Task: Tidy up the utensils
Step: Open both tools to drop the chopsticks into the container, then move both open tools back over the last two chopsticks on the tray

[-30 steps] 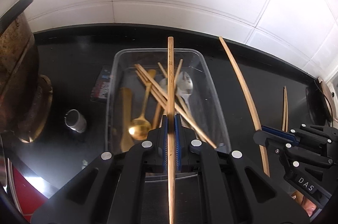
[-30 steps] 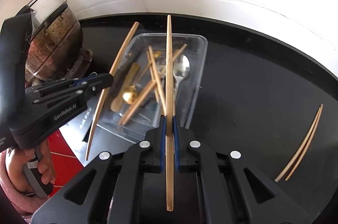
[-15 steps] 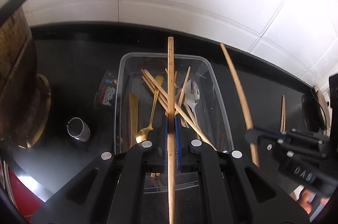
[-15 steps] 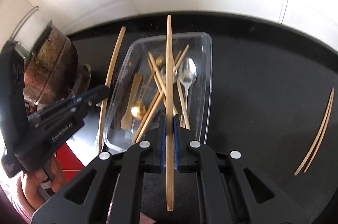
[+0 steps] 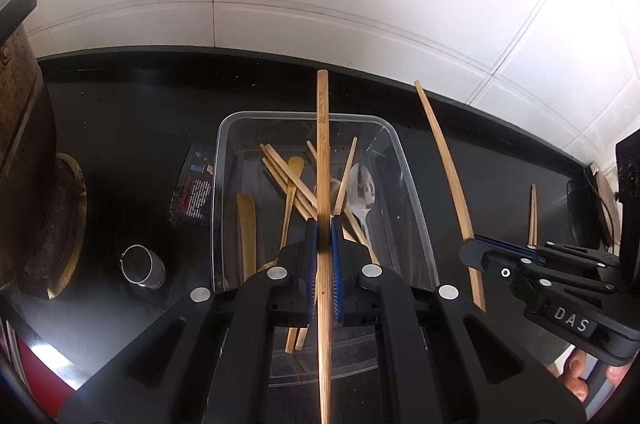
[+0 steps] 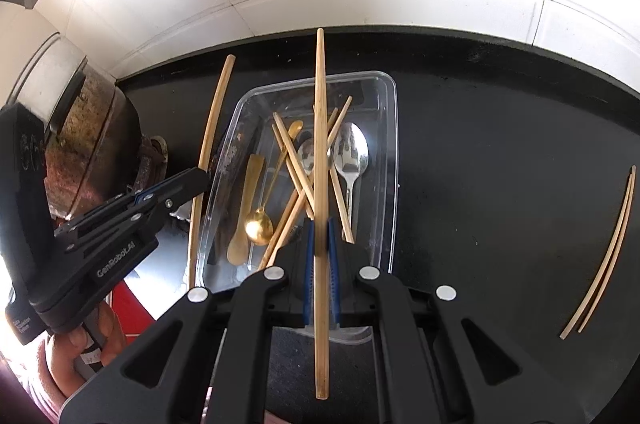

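A clear plastic container [image 5: 218, 184] [image 6: 394, 144] on the black counter holds several bamboo chopsticks, a gold spoon [image 6: 259, 224], a silver spoon [image 6: 351, 152] and a gold knife. My left gripper [image 5: 324, 244] [image 6: 200, 180] hangs over the container's near end with a bamboo chopstick [image 5: 323, 144] [image 6: 212, 128] upright between its pads; its jaws are opening and the stick still sits between them. My right gripper [image 6: 320, 244] [image 5: 468, 252] is shut on a second chopstick [image 6: 320, 128] [image 5: 444, 160], also above the container. A loose chopstick pair [image 6: 612, 248] [image 5: 533, 212] lies on the counter to the right.
A scorched pot [image 5: 20, 164] stands at the left, with a small metal cup [image 5: 140, 266] and a dark packet [image 5: 192, 196] between it and the container. White tiled wall runs behind the counter. A person's hand [image 6: 92, 340] holds the left gripper.
Both grippers drifted sideways over the container, each keeping its chopstick. The right gripper rolled, so the container now stands straighter in its view. The pot slid toward the left edge of the left view.
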Motion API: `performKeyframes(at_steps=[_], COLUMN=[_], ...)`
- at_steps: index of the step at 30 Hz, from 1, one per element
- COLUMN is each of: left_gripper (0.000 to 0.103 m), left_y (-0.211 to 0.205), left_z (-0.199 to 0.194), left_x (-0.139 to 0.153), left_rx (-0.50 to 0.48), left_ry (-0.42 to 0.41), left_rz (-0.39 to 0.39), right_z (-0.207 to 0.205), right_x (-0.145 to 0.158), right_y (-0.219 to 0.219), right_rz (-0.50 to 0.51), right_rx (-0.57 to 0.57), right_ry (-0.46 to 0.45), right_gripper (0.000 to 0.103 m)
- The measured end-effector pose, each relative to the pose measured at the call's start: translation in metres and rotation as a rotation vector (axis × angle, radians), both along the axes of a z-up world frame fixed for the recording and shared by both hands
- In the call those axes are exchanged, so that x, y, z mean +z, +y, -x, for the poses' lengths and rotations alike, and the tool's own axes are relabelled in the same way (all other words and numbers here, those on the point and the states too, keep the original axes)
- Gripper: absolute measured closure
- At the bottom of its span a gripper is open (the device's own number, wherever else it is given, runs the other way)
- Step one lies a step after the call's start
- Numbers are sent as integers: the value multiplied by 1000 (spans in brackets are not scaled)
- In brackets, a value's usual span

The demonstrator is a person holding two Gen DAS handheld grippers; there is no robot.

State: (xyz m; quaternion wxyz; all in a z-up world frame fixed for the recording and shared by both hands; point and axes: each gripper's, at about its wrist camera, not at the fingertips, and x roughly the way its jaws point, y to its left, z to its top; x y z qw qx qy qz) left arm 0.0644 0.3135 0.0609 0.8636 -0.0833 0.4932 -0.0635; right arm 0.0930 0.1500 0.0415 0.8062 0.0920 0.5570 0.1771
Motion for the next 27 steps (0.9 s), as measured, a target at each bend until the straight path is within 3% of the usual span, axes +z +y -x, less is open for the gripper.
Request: performKeyframes(at_steps=[1,2,3,4,5,6,8,11,15,21,27], left_gripper=[84,39,9,7,6,6,6,6,6,6,6], left_y=[1,4,8,13,17,22,27,25,-4,-104,-216], left_z=[-4,-7,-11,-11,-11,-12,-14,-15,-18,-24,-18], left_x=[1,2,4,8,11,15,18,16,3,-12,-28], left_rx=[10,18,43,77,100,122,152,171,156,-40,-266], left_ry=[8,16,21,-1,-11,-21,-20,-8,44,91,121], left_rz=[-10,-14,-23,-28,-29,-25,-43,-59,-55,-64,-91], right_z=[-1,-1,-1,-1,2,7,11,14,24,51,77], right_x=[3,5,7,7,7,5,-2,-23,-53,-75,-88], right_y=[1,2,3,4,4,1,-5,-25,-72,-153,-237], right_rz=[12,30,51,97,130,168,215,259,214,222,225], right_rx=[-3,-4,0,8,7,-2,-2,-25,-122,-288,-465], right_ry=[-18,-41,-51,-68,-92,-128,-137,-83,36,126,157], right_gripper=[95,93,67,5,11,6,6,6,6,6,6])
